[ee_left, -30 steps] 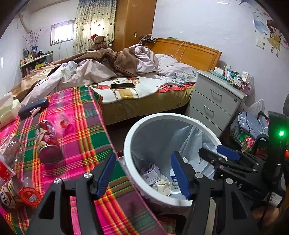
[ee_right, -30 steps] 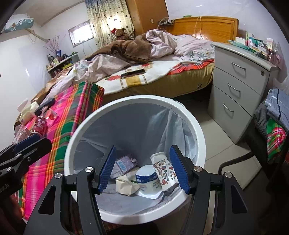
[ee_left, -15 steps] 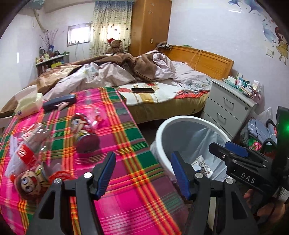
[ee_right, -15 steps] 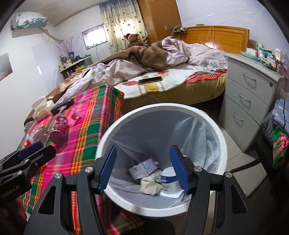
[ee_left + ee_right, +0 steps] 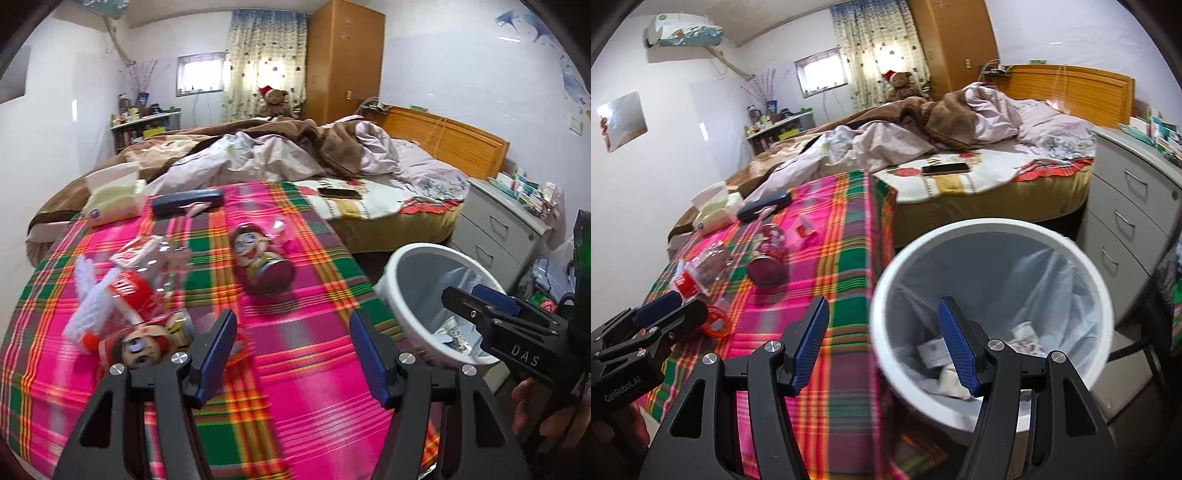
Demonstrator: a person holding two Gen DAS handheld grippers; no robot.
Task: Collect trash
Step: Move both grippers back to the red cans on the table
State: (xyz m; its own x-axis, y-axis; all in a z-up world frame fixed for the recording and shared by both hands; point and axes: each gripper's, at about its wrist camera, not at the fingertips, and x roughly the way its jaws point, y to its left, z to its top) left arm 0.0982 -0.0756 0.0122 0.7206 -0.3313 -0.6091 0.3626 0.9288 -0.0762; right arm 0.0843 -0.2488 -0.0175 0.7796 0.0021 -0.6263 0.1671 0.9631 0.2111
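Note:
A white trash bin (image 5: 993,236) with a plastic liner stands beside the plaid-covered table (image 5: 295,369); it holds several pieces of trash and also shows in the left wrist view (image 5: 391,291). On the table lie a red can with a cartoon face (image 5: 264,260), a clear bottle with a red label (image 5: 136,288), and a second cartoon can (image 5: 142,345). My left gripper (image 5: 293,352) is open and empty above the table's near part. My right gripper (image 5: 882,345) is open and empty at the bin's left rim.
A tissue box (image 5: 112,201) and a dark case (image 5: 188,197) lie at the table's far end. An unmade bed (image 5: 332,166) with a phone (image 5: 340,192) stands behind. A grey drawer cabinet (image 5: 1134,221) stands right of the bin.
Both grippers have swung left, away from over the bin and toward the table. The table's litter has come into fuller view. Both stay open and empty.

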